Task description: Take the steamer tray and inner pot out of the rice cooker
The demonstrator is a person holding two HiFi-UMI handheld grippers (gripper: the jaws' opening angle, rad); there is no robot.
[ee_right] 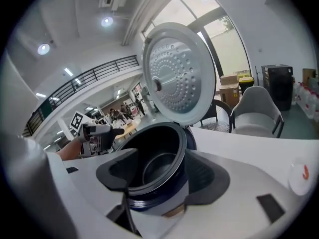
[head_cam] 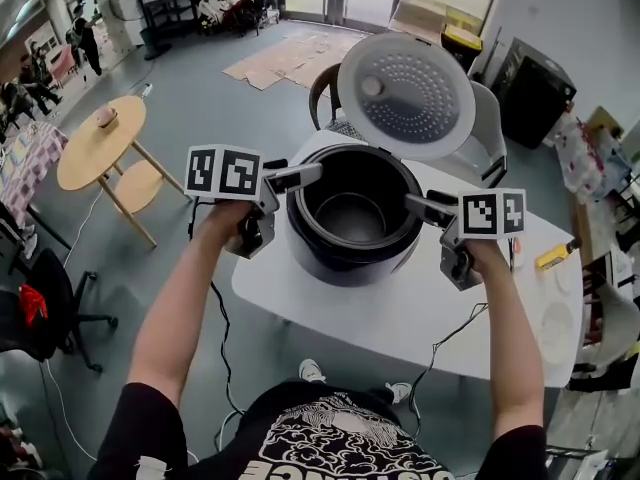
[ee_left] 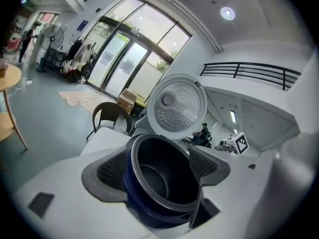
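Left gripper (ee_left: 159,156), right gripper (ee_right: 160,158): fingers (ee_left: 107,171) wide, empty, at cooker (head_cam: 330,258) rim. Visible in head view only: black shirt (head_cam: 330,443).

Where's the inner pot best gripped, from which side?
Likely the flared rim of the inner pot, opposite sides: left tool from the left, right tool from the right. It sits sunk in the cooker, only the rim exposed; the raised lid blocks the back.
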